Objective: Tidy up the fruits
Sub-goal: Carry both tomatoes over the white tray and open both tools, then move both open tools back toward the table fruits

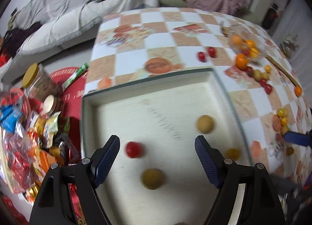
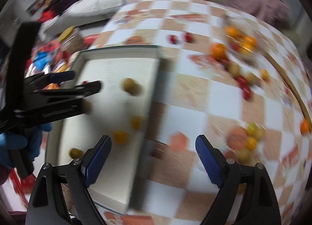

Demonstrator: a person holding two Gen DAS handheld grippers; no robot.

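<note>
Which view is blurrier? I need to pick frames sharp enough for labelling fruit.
The right wrist view is blurrier: the checkered tablecloth and loose fruit smear sideways. The left wrist view is sharper on the white tray, though its red tomato still streaks. Both bend straight edges, fisheye style.

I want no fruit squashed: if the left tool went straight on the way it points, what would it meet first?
Probably the white tray floor. The open left tool points down into it, with a red tomato and an olive-green fruit lying between its fingers. Either may be touched first; blur hides the depth.
</note>
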